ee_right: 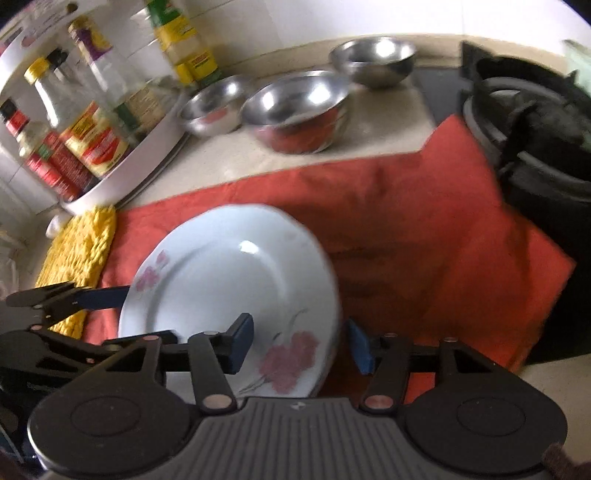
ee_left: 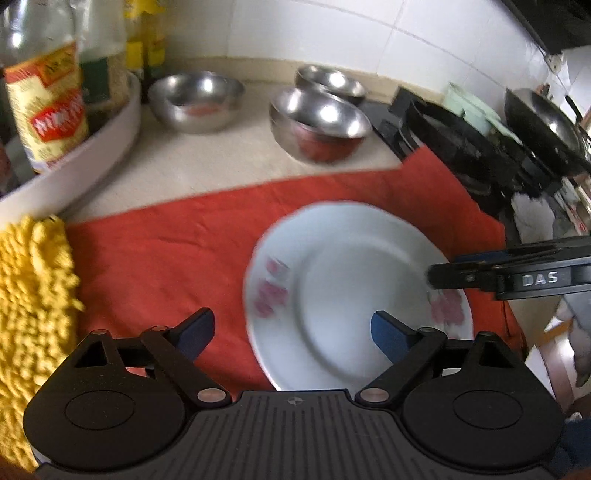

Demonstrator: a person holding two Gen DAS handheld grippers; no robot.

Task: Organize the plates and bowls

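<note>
So the left gripper [ee_left: 291,332] is hanging wide open over the near edge of the white flowered plate [ee_left: 354,295], gripping nothing, while the right gripper [ee_right: 301,345] is sitting half open astride the plate's rim, pads off it. The plate is lying on a red cloth [ee_left: 166,251] over a beige counter [ee_left: 207,155], three steel bowls [ee_left: 319,123] sitting beyond near the white tiles. "DAS" is showing on the right gripper's arm; the bottle labels are blurring out.

wall [ee_left: 332,26]: white tiles | counter [ee_left: 207,162]: beige stone | stove [ee_right: 535,122]: black, right | light: bright glare
</note>
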